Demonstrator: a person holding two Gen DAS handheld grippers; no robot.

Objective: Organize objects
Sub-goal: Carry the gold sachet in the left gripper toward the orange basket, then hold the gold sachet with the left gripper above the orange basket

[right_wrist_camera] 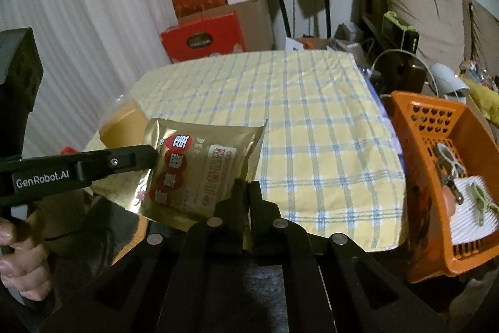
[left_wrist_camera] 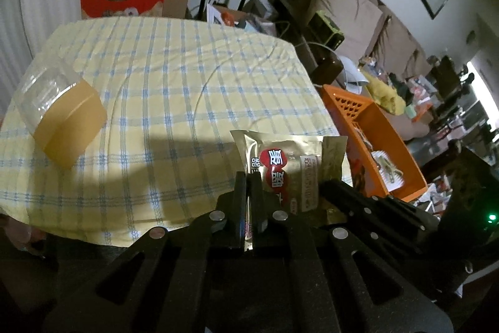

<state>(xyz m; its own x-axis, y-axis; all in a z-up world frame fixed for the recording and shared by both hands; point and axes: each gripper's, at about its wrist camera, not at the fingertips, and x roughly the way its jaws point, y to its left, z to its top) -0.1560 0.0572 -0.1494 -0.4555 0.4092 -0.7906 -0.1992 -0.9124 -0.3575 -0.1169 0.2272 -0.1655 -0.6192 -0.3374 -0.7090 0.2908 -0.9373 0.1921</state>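
A gold foil packet [left_wrist_camera: 299, 158] with red discs and white characters hangs just above the near edge of the checked table [left_wrist_camera: 187, 67]. My left gripper [left_wrist_camera: 248, 177] is shut on the packet's left edge. My right gripper [left_wrist_camera: 324, 186] comes in from the right and pinches its other side. In the right wrist view the same packet [right_wrist_camera: 205, 164] is tilted, with my right gripper [right_wrist_camera: 248, 186] shut on its lower right edge and my left gripper [right_wrist_camera: 154, 156] clamped on its left edge. A person's hand holds the left tool at the lower left.
An orange slotted basket [left_wrist_camera: 396, 152] [right_wrist_camera: 414, 145] stands off the table's right side with small items inside. A clear-lidded box with a tan base [left_wrist_camera: 62, 111] [right_wrist_camera: 121, 127] sits at the table's left. Red cartons, speaker stands and a sofa lie beyond.
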